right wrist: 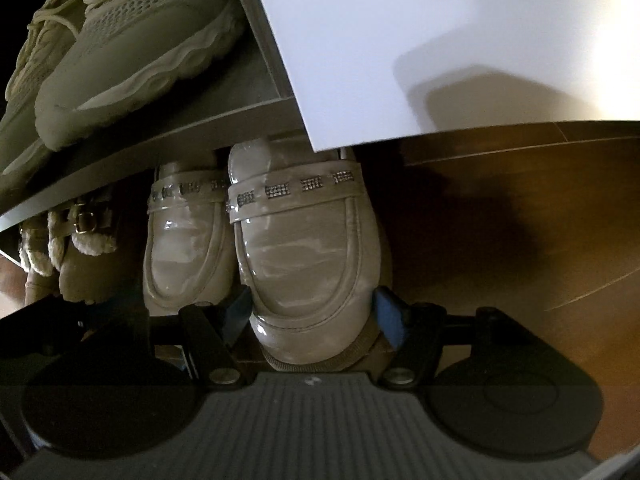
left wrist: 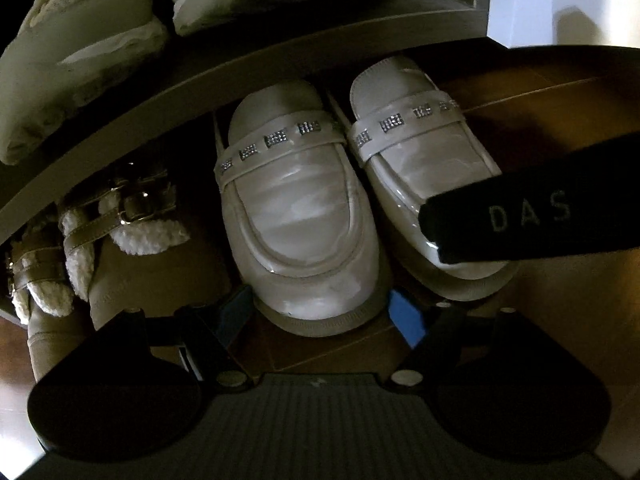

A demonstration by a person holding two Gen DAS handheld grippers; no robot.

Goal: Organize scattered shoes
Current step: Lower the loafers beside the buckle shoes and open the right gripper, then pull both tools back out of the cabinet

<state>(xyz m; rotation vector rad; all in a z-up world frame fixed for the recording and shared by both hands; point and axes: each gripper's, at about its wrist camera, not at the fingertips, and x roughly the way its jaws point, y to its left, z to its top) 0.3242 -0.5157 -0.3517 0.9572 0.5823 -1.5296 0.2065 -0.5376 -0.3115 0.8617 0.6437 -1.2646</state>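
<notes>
Two glossy beige loafers with rhinestone straps stand side by side on the floor, heels tucked under the lower shelf of a shoe rack. My left gripper (left wrist: 320,316) is shut on the toe of the left loafer (left wrist: 300,216), its blue pads (left wrist: 404,320) against both sides. My right gripper (right wrist: 314,312) is shut on the toe of the right loafer (right wrist: 308,256) in the same way. In the left wrist view the right loafer (left wrist: 424,168) lies partly under the right gripper's black body (left wrist: 520,220). The left loafer (right wrist: 184,248) also shows in the right wrist view.
A pair of pale sneakers (right wrist: 132,52) sits on the shelf board (left wrist: 200,88) above. Tan fur-trimmed boots with buckles (left wrist: 120,240) stand to the left of the loafers. The rack's white side panel (right wrist: 400,40) rises at the right, with brown wooden floor (right wrist: 520,240) beyond it.
</notes>
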